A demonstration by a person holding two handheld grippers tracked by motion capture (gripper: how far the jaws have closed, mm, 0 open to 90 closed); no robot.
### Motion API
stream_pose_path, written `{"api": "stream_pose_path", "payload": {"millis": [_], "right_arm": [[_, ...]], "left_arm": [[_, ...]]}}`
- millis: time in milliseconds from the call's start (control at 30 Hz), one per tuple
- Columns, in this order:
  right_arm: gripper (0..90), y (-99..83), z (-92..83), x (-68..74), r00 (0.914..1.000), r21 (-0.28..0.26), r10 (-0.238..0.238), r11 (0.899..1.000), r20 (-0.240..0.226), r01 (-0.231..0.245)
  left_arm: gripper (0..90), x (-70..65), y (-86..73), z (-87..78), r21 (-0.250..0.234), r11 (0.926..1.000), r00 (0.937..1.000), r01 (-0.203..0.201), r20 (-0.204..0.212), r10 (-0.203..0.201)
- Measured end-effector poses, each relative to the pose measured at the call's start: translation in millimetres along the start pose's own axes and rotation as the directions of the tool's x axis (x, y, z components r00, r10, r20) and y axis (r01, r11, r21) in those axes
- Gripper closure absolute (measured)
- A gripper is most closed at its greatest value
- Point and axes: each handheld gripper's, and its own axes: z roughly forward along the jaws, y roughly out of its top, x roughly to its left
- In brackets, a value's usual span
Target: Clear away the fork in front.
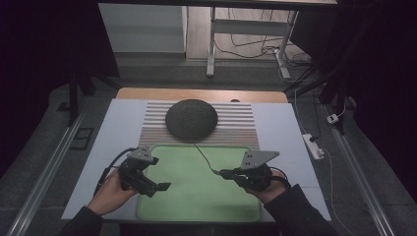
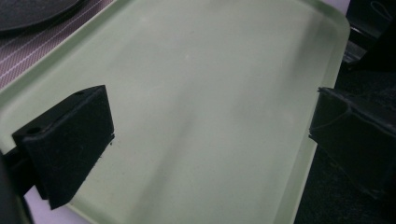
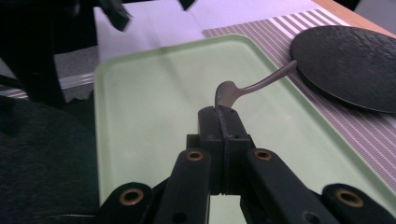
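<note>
At the left of the high view, the left gripper (image 1: 156, 187) sits over the near-left edge of the one green tray (image 1: 196, 196), the person's left hand (image 1: 110, 191) wrapped around it. Its jaws stand wide apart with nothing between them; in the left gripper view they frame bare tray surface (image 2: 201, 107).

The tray lies on the near half of the white table (image 1: 118, 128), its far edge meeting a single striped placemat (image 1: 236, 125). One dark round plate (image 1: 191, 119) rests on that mat, just beyond the tray.

At the right, the right gripper (image 1: 225, 173) is held in the person's right hand (image 1: 268, 187) above the tray's right half. Its jaws are pressed together on the bowl end of one metal spoon (image 3: 252, 86). The spoon is held above the tray, its long axis running from the jaw tips diagonally away and leftward in the high view, handle end pointing toward the plate and reaching close to its near rim (image 1: 196, 145). In the right gripper view the handle (image 3: 275, 77) curves up to the right, ending at the plate's edge (image 3: 345, 60).
</note>
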Motion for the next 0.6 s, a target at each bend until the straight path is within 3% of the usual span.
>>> {"api": "stream_pose_path", "payload": {"millis": [167, 267, 400, 600], "right_arm": [[89.7, 0.8, -0.1, 8.5, 0.9992, -0.014, 0.002, 1.000, -0.040, -0.002], [89.7, 1.3, -0.1, 11.2, 0.9979, -0.024, 0.004, 1.000, -0.064, -0.006], [89.7, 2.3, 0.3, 13.6, 0.9967, -0.031, 0.000, 1.000, -0.082, -0.003], [89.7, 4.8, 2.1, 18.0, 0.9935, -0.034, -0.016, 0.999, -0.112, 0.012]], "left_arm": [[0.0, 2.4, 10.7, 3.4, 0.001, 0.9996, 0.9995, -0.027, 0.017, 0.027], [0.0, 3.5, 19.0, 6.7, 0.018, 0.9974, 0.9971, -0.070, 0.029, 0.070], [0.0, 5.5, 31.6, 12.0, 0.012, 0.9938, 0.9905, -0.110, 0.083, 0.109], [0.0, 1.9, 47.9, 24.6, 0.046, 0.9799, 0.9778, -0.194, 0.090, 0.189]]}}
